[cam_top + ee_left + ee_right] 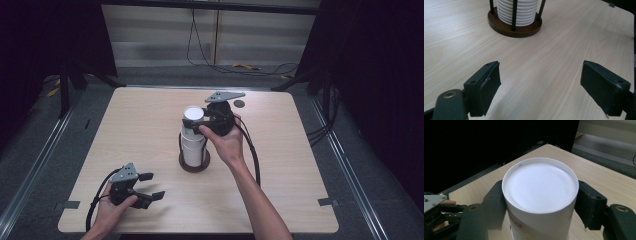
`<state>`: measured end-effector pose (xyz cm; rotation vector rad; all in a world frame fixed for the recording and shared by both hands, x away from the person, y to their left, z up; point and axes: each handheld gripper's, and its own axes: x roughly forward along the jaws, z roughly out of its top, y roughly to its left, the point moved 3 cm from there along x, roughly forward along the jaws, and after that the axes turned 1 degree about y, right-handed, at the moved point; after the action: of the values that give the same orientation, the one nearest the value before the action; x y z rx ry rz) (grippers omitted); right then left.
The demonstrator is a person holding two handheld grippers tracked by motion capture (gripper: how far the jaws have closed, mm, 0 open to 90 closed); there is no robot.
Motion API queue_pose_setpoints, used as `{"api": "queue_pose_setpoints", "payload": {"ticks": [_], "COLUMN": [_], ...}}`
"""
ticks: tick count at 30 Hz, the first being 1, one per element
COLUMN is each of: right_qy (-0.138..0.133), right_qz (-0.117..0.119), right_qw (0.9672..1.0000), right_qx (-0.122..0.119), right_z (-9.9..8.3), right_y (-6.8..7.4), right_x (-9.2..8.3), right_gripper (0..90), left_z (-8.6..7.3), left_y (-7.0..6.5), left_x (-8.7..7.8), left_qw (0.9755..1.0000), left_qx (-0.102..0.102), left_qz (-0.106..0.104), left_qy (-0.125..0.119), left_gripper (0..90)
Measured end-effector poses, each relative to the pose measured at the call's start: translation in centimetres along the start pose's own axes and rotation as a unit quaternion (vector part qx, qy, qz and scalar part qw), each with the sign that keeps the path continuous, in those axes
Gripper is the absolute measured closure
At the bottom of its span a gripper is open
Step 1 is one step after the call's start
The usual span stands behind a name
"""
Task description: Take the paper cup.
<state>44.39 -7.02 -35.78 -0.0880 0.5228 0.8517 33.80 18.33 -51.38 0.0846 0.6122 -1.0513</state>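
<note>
The top cup [540, 195] sits upside down on a tall stack of cups [194, 145] in a round holder [194, 163] at the middle of the table [280, 165]. The right gripper [210, 116] has its 2 jaws pinching this cup, 1 on each side. The stack stands straight up, so the cup must go straight up too, past the thin black posts [514, 15]. The left gripper [148, 185] rests well apart, jaws spread wide.
</note>
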Motion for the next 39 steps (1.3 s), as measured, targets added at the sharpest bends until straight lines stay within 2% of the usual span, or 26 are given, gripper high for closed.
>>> {"api": "queue_pose_setpoints", "payload": {"ticks": [7,14,17,19,26,28,30,31,34,39], "right_qy": [-0.022,-0.045,-0.044,-0.056,-0.083,-0.083,-0.077,-0.077,-0.084,-0.08], "right_qz": [0.0,0.005,0.001,0.012,0.012,0.011,0.006,0.006,0.003,-0.004], "right_qw": [0.9998,0.9988,0.9988,0.9979,0.9961,0.9961,0.9969,0.9969,0.9963,0.9967], "right_qx": [0.002,0.019,0.021,0.031,0.026,0.025,0.018,0.018,0.019,0.014], "right_z": [0.4,0.5,0.6,0.7,1.1,1.2,1.1,1.1,0.9,0.5], "right_y": [0.0,-0.3,-0.3,-0.4,0.2,0.2,0.2,0.2,0.3,0.2], "right_x": [-0.7,-1.5,-1.6,-2.0,-3.0,-3.2,-3.8,-3.8,-5.2,-6.5], "right_gripper": [33.6,34.1,34.2,34.1,34.4,34.5,34.5,34.5,34.6,34.7], "left_z": [0.0,0.0,0.0,0.0,0.2,0.2,0.2,0.2,0.4,1.0], "left_y": [0.1,0.0,0.1,0.1,0.1,0.2,0.2,0.2,0.1,-0.1], "left_x": [0.0,0.1,0.0,0.0,0.1,0.1,0.3,0.3,0.5,0.4], "left_qw": [1.0,1.0,1.0,1.0,1.0,1.0,0.9998,0.9998,0.9999,1.0], "left_qx": [-0.002,0.003,0.002,0.0,-0.001,-0.002,-0.015,-0.015,-0.009,0.005], "left_qz": [0.001,0.0,0.0,0.0,0.001,-0.001,-0.003,-0.003,0.0,0.003], "left_qy": [-0.001,0.0,0.0,-0.001,-0.003,-0.004,-0.008,-0.008,-0.007,-0.007], "left_gripper": [16.1,16.1,16.1,16.1,16.1,16.1,16.1,16.1,16.1,16.0]}}
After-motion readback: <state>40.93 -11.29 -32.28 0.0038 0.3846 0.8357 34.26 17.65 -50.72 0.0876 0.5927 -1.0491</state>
